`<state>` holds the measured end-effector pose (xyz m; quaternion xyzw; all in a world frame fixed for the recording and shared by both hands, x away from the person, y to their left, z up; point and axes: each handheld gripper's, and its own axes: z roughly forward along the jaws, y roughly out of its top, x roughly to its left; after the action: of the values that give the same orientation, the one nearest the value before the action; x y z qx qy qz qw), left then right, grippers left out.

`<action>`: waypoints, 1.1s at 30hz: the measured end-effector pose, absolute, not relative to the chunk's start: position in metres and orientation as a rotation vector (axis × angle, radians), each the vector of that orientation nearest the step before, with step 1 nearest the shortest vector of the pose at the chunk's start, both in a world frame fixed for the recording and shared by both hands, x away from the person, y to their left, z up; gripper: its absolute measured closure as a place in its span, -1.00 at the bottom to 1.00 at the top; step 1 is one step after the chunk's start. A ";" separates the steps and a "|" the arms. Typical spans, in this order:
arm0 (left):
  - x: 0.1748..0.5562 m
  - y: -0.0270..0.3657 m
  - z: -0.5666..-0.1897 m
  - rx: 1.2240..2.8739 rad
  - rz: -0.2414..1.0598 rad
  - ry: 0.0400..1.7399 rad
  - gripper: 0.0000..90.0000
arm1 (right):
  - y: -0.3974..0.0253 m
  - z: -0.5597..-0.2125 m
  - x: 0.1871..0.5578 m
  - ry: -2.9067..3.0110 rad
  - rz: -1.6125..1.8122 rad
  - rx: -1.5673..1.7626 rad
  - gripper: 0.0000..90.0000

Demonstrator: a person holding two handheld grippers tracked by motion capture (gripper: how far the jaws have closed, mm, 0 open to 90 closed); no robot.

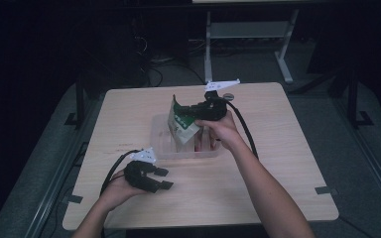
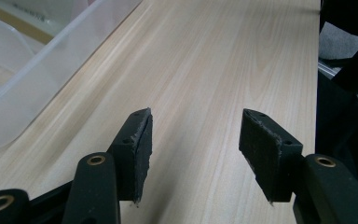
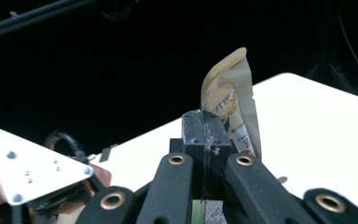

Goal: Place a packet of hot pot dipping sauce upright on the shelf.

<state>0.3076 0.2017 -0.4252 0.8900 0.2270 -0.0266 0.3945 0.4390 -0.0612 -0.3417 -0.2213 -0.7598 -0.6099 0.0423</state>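
The right gripper clenches a green-and-white pouch above the clear bin. The left gripper, jaws spread and holding nothing, rests on the table beside that bin.

Laboratory setting: a lone wooden table on grey carpet, dark surroundings, white desk frame at 12 o'clock.

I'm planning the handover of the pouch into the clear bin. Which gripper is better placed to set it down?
Right. The right gripper is shut on the pouch above the clear bin. The left gripper is open on the table, apart from it.
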 end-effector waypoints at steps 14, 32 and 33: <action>0.307 0.200 -0.427 2.267 -0.070 0.568 -0.03 | -0.059 -0.342 0.435 -2.423 -1.820 -0.699 0.90; 0.313 0.198 -0.425 2.261 -0.051 0.593 -0.16 | -0.088 -0.319 0.403 -2.639 -1.722 -0.674 -0.11; 0.313 0.198 -0.424 2.273 -0.047 0.583 -0.17 | -0.090 -0.319 0.401 -2.641 -1.724 -0.677 -0.12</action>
<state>0.3133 0.1980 -0.4243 0.8931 0.2291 -0.0185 0.3867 0.4006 -0.0902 -0.3191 -0.2096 -0.8180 -0.5340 -0.0423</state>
